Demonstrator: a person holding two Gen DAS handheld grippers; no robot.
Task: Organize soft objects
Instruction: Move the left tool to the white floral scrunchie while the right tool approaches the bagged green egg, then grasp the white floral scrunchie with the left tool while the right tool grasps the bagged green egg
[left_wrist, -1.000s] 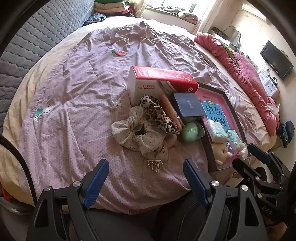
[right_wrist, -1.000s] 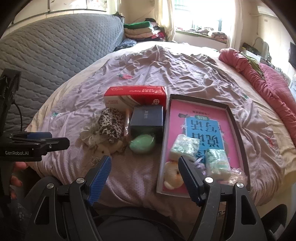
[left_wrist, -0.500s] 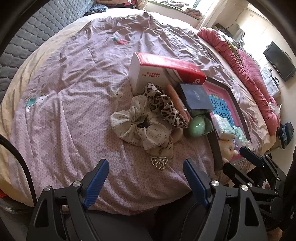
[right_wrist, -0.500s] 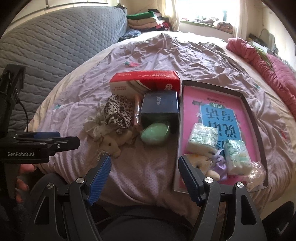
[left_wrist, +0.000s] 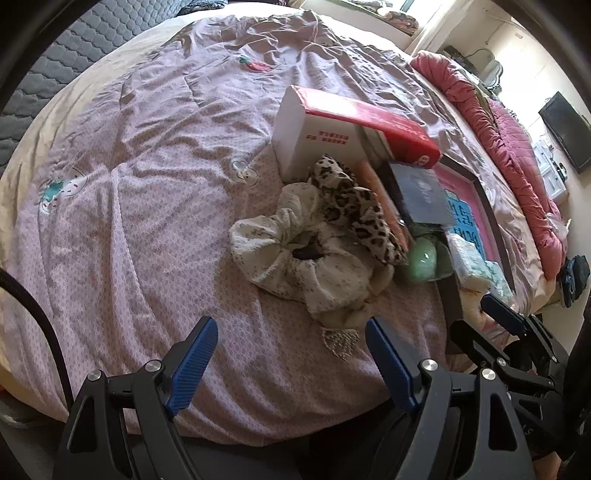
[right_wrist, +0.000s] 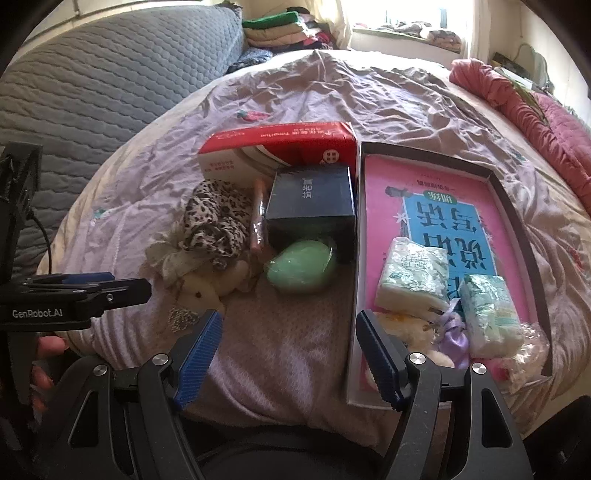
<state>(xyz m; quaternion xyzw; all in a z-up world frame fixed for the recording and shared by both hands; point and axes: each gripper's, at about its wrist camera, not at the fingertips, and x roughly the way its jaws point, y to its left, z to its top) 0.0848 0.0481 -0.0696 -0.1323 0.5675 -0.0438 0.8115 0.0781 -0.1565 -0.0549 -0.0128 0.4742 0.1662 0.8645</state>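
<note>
The soft things still to be sorted lie in a heap on the bedspread (left_wrist: 147, 221), left of the tray (right_wrist: 517, 206). Taken from left to right in the left wrist view: a cream scrunchie (left_wrist: 295, 254), a leopard scrunchie (left_wrist: 351, 206) draped over its far side, a small plush (right_wrist: 207, 291) half buried under them, and a green pouch (right_wrist: 301, 271) against the dark box (right_wrist: 314, 199). Behind them stands a red-and-white carton (left_wrist: 332, 133).

The heap is seen straight ahead of the left gripper (left_wrist: 291, 354) and slightly to its right; the cream scrunchie's ring lies flat, its long axis running from lower right to upper left across that view. A beaded trinket (left_wrist: 340, 341) lies just ahead of the gripper's right finger. The left gripper is judged the nearer to both scrunchies, so a reach forward and down from that side would be called for.

The left gripper's jaws are spread wide, with nothing between them and nothing touched.

The right gripper (right_wrist: 291, 354) is held over bare bedspread, between the heap and the tray's near left edge. Its jaws are likewise spread wide and empty. The green pouch lies directly ahead of it. In the tray, tissue packs (right_wrist: 413, 277), a second plush (right_wrist: 413, 328) and a lilac pouch (right_wrist: 454, 338) are already gathered.
</note>
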